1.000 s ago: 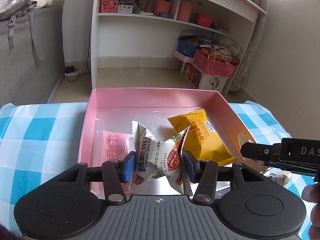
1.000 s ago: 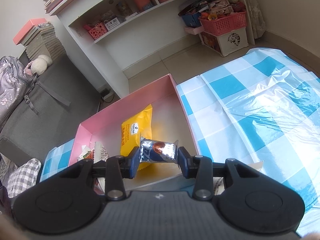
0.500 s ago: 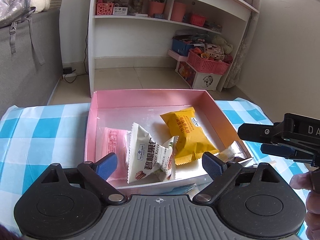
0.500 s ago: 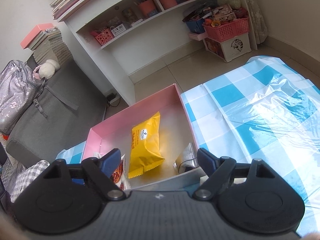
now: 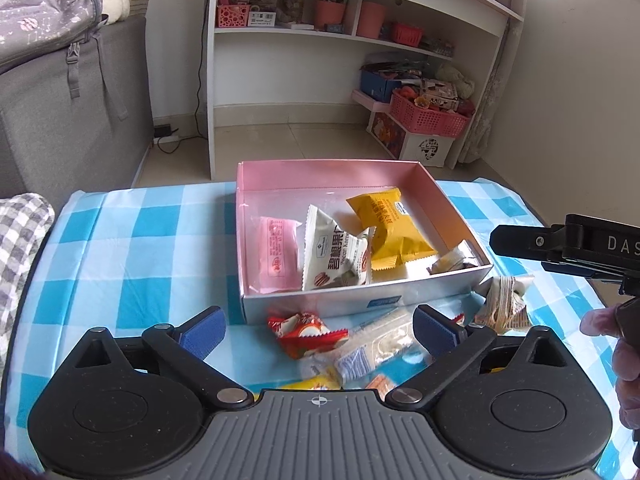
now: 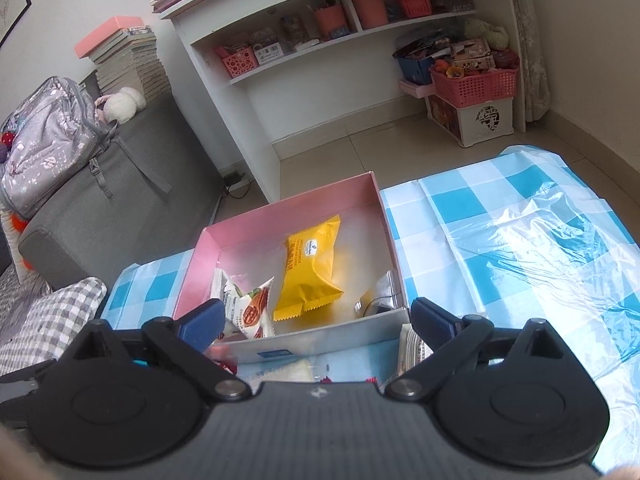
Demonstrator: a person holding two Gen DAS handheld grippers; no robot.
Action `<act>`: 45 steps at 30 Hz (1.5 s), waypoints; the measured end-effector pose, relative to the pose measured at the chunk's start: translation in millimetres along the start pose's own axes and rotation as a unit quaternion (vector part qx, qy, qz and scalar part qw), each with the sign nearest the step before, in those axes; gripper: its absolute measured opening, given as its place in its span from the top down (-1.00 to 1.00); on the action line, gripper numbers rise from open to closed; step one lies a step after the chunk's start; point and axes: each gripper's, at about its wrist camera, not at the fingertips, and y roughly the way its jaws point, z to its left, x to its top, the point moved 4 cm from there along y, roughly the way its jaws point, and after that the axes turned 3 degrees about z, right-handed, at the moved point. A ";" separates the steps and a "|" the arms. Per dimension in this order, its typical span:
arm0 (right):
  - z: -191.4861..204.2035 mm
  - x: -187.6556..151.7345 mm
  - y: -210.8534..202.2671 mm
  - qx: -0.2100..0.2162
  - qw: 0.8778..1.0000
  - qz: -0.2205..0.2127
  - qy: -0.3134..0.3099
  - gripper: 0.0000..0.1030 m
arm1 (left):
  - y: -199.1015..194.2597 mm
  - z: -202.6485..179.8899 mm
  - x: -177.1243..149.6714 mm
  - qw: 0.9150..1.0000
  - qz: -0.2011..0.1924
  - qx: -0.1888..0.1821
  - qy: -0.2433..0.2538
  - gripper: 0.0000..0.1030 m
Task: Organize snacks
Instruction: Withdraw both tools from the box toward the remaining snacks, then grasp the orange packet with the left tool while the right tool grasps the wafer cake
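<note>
Both the left gripper [image 5: 316, 330] and right gripper [image 6: 316, 320] have just been opening, now wide and empty; four snacks lie in the box [image 5: 360, 298], more wait on the worktop [image 5: 120, 248] (presumably next), like the red packet [image 5: 306, 332].

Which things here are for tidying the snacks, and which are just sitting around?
For the job:
pink box
yellow packet
white nut packet
pink packet
red snack on the tablecloth
clear-wrapped snack

Just lying about:
white bookshelf
pink basket
grey sofa
backpack
</note>
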 end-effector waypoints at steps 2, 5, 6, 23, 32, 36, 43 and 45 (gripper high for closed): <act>2.7 -3.9 -2.3 -0.002 1.000 0.003 -0.010 -0.95 | -6.3 3.8 -7.8 1.000 0.002 0.001 -0.008 -0.97; 6.9 -10.2 -5.7 -0.006 1.000 0.005 -0.026 -0.97 | -12.9 11.7 -18.2 1.000 -0.005 0.000 -0.019 -0.97; 9.0 -12.3 -6.9 -0.008 0.999 0.006 -0.033 -0.98 | -13.9 13.9 -20.5 1.000 -0.006 0.001 -0.023 -0.97; 33.7 -41.9 -10.9 -0.012 0.994 -0.011 -0.104 -1.00 | -18.0 62.8 -62.1 1.000 -0.013 0.004 -0.008 -0.98; 51.9 -63.6 8.9 0.043 0.987 0.015 -0.154 -0.98 | -2.5 64.5 -72.1 0.997 -0.033 -0.045 0.059 -0.95; 60.3 -73.3 17.0 0.075 0.982 0.036 -0.168 -0.84 | 9.4 74.3 -72.0 0.997 -0.019 -0.050 0.046 -0.90; 74.4 -89.5 34.0 0.082 0.972 0.077 -0.206 -0.46 | 24.4 95.5 -66.5 0.999 0.024 -0.035 -0.028 -0.65; 75.9 -93.1 39.9 0.071 0.970 0.086 -0.218 -0.41 | 29.1 99.3 -65.9 0.998 0.036 -0.025 -0.045 -0.54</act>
